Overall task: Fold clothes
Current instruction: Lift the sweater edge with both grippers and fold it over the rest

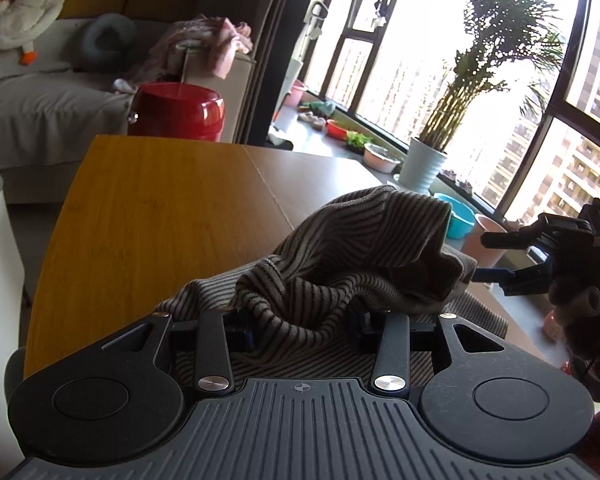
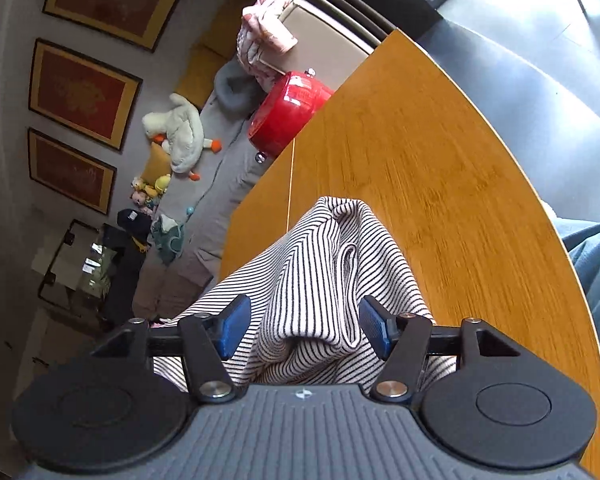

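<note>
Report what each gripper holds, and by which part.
Right gripper: nothing; its jaws stand apart around a fold of the striped knit garment. Left gripper: bunched fabric between jaws; grip unclear.

Striped ribbed knit garment lies on a smooth matt wooden table

I see a wooden table, a grey sofa with a plush goose, a red tub, bright windows, a potted palm, three framed pictures.

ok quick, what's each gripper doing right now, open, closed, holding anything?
Left tongs: cannot be told; the striped garment bunches over the pads and hides them.
Right tongs: open, striped garment between the pads but not pinched.
</note>
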Demonstrator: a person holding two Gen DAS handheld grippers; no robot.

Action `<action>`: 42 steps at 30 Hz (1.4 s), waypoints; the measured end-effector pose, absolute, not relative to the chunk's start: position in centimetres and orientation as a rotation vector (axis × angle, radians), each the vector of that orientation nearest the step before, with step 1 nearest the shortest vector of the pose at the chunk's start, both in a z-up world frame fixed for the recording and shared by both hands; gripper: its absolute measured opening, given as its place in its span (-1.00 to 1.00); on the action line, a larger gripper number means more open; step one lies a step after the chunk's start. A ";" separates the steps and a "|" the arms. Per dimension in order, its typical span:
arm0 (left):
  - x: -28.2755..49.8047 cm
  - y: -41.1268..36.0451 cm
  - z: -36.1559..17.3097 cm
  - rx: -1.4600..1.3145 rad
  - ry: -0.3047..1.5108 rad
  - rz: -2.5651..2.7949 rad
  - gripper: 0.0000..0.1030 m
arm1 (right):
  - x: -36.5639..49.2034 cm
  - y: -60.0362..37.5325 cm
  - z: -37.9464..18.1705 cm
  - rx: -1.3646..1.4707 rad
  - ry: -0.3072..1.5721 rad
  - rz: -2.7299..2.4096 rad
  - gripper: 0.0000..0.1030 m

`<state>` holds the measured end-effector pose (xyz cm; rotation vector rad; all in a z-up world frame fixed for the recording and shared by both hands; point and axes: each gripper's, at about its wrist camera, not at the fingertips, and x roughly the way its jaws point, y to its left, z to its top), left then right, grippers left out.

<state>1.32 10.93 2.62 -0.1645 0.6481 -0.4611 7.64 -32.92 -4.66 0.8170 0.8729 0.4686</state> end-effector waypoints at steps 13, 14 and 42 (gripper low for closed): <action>2.7 10.4 4.8 -0.100 0.562 -0.434 -0.17 | 11.4 -28.5 1.9 0.509 0.731 0.582 -0.63; 2.9 10.3 5.6 -0.090 0.541 -0.433 -0.17 | 11.0 -29.1 2.6 0.501 0.707 0.582 -0.65; 9.2 8.4 -0.3 -0.014 0.686 -0.471 -0.09 | 9.3 -30.2 -6.1 0.368 0.659 0.336 -0.68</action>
